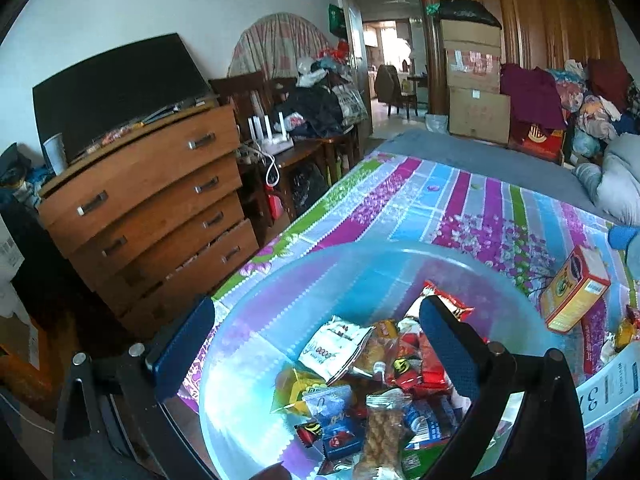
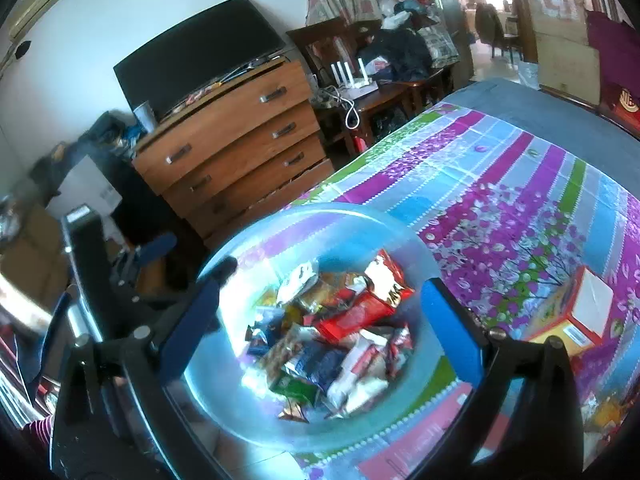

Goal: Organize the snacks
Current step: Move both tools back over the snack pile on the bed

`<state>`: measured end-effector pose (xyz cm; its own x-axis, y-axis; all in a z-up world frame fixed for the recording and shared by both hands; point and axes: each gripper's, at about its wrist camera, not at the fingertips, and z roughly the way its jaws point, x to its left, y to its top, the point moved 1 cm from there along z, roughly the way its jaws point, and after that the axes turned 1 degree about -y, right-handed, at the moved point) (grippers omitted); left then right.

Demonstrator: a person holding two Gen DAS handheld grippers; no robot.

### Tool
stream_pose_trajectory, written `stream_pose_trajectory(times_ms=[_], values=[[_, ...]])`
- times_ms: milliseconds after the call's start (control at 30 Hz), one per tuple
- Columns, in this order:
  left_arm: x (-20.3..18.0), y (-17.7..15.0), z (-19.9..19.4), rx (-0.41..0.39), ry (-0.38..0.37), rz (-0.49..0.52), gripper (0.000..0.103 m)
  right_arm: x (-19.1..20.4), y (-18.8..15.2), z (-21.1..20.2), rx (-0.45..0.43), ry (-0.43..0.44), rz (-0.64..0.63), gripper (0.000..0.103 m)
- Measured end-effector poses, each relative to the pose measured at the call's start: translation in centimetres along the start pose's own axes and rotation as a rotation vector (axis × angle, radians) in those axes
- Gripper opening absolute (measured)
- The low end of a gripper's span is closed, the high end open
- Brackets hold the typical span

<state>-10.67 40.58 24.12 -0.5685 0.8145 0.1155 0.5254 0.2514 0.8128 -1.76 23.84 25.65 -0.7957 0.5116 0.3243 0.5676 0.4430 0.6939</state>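
A translucent blue basin (image 1: 280, 280) sits on the striped floral bed cover (image 1: 460, 200) and holds several wrapped snacks, among them a white packet (image 1: 332, 344) and a red packet (image 2: 360, 308). My left gripper (image 1: 316, 348) is open, straddling the basin's left rim: one pad is outside it and the other is above the snacks. My right gripper (image 2: 320, 320) is open above the basin (image 2: 416, 256), with nothing pressed between its pads. In the right wrist view the left gripper (image 2: 192, 256) shows at the basin's left rim. An orange box (image 1: 576, 288) (image 2: 568, 312) lies to the right.
A white carton (image 1: 608, 392) and loose wrapped snacks (image 1: 628, 328) lie at the right edge. A wooden dresser (image 1: 152, 200) with a dark screen (image 1: 116, 88) on it stands left of the bed. Grey bedding (image 1: 616, 176) and stacked cardboard boxes (image 1: 476, 80) lie beyond.
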Motion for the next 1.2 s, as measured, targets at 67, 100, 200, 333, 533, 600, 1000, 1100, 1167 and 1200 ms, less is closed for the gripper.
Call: stream_pose_trajectory(times_ms=[67,100,200,333,533,600,1000,1100,1167,1200], values=[[-0.5,0.2,-0.9,-0.027,0.009,0.008,0.102,-0.5,-0.5,-0.7,-0.003,-0.013,0.002,0.102],[-1.0,0.4,-1.6,-0.048,0.012,0.019,0.102,-0.8,-0.6,-1.1,-0.006,-0.02,0.005,0.102],[-2.2,0.9,-3.2,-0.089,0.008,0.044,0.102,-1.9,-1.2,-2.6,-0.019,-0.038,0.013,0.102],[-4.2,1.5,-5.5,-0.135,-0.029,0.062,0.102,-3.7,-2.5,-4.7,-0.031,-0.076,0.038,0.102],[-8.8,1.6,-8.6,-0.173,-0.112,0.105,0.102,-6.7,-5.3,-8.9,-0.062,-0.139,0.083,0.102],[-10.9,1.3,-9.8,-0.186,-0.15,0.132,0.103,-7.9,-6.5,-10.3,-0.075,-0.165,0.104,0.102],[-28.2,-7.3,-17.1,-0.132,-0.583,0.329,0.103,-18.0,-22.3,-19.4,-0.127,-0.438,0.337,0.102],[-32.8,-11.4,-16.6,-0.03,-0.671,0.38,0.103,-19.8,-28.0,-20.0,-0.091,-0.506,0.386,0.102],[-35.5,-14.2,-15.2,0.047,-0.693,0.413,0.103,-20.7,-31.6,-19.6,-0.041,-0.531,0.42,0.102],[-36.9,-15.8,-14.3,0.088,-0.699,0.431,0.103,-21.1,-33.3,-19.4,-0.021,-0.539,0.443,0.102]])
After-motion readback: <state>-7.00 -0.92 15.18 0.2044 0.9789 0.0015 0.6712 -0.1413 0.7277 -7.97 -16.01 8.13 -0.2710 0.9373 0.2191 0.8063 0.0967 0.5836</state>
